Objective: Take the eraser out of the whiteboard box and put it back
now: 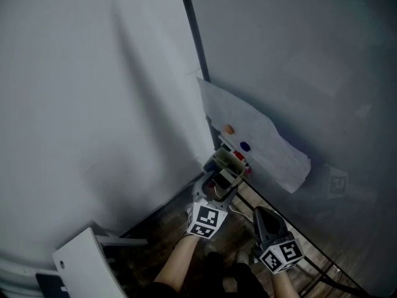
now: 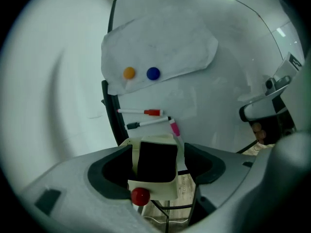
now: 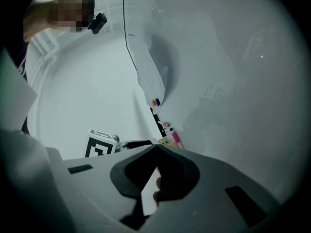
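Observation:
A black eraser (image 2: 156, 160) stands upright in the cream whiteboard box (image 2: 158, 189), which hangs on the board with a red magnet (image 2: 140, 196) on its front. My left gripper (image 2: 158, 154) is open, one jaw on each side of the box and eraser, neither pad pressing. In the head view the left gripper (image 1: 218, 180) reaches to the box (image 1: 227, 164). My right gripper (image 1: 262, 216) hangs lower and to the right, away from the box. In the right gripper view the right gripper (image 3: 155, 147) has its tips together with nothing between them.
A paper sheet (image 2: 160, 42) is pinned to the board by an orange and a blue magnet. Three markers (image 2: 146, 118) stick to the board just above the box. The dark board frame (image 1: 193, 30) runs upward. A white panel (image 1: 87, 266) stands low at the left.

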{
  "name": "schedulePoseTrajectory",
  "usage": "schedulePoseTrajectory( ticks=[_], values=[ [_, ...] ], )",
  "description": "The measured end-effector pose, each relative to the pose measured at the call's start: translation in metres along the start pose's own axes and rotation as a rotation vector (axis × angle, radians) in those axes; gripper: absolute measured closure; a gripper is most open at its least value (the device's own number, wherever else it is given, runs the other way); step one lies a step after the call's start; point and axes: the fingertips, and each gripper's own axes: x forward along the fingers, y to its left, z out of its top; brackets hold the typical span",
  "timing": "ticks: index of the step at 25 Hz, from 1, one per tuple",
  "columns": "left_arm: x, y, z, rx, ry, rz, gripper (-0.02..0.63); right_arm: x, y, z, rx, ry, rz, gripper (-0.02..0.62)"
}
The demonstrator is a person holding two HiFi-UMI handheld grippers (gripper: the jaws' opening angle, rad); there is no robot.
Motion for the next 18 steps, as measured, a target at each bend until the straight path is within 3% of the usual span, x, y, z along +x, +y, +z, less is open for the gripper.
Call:
schedulePoseTrajectory(
  ticks=[6, 8, 18],
  values=[
    [0.003, 0.004, 0.001, -0.014, 0.003, 0.012, 0.313, -0.006, -0.005, -0.001, 0.001, 0.002, -0.013, 0.592],
    [0.003, 0.004, 0.003, -0.015, -0.004, 0.019, 0.359, -0.007, -0.005, -0.001, 0.002, 0.002, -0.014, 0.592],
    [-0.006, 0.007, 0.016, -0.026, -0.034, 0.035, 0.365, -0.009, -0.003, 0.006, -0.004, -0.015, -0.002, 0.592]
  ],
)
